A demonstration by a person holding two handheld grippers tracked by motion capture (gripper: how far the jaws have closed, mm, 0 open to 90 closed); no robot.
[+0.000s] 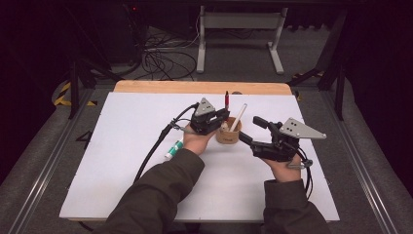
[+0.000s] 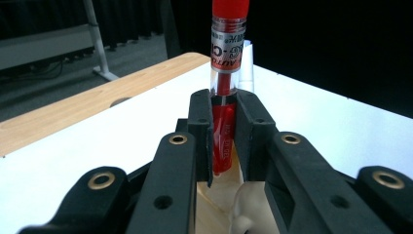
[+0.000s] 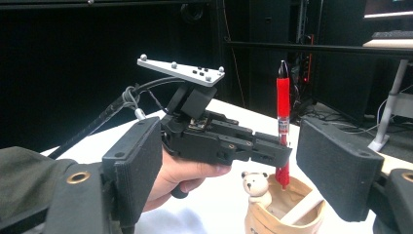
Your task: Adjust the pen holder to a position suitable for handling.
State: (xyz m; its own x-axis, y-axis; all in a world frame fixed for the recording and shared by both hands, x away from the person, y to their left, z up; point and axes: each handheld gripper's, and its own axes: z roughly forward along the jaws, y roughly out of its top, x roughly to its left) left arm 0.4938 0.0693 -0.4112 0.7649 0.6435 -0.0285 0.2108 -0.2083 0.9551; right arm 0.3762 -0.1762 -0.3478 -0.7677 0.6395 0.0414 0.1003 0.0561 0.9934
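Observation:
A red pen stands upright with its lower end inside a small brown cup at the middle of the white board. My left gripper is shut on the pen's barrel just above the cup. The left gripper view shows both pads pressing the red pen. A white stick leans in the same cup. My right gripper is open just right of the cup, holding nothing. In the right gripper view, the cup has a small white bear figure on its rim.
A green and white marker lies on the white board beside the left hand. The wooden table edge runs along the far side. A white desk frame and cables stand on the floor beyond.

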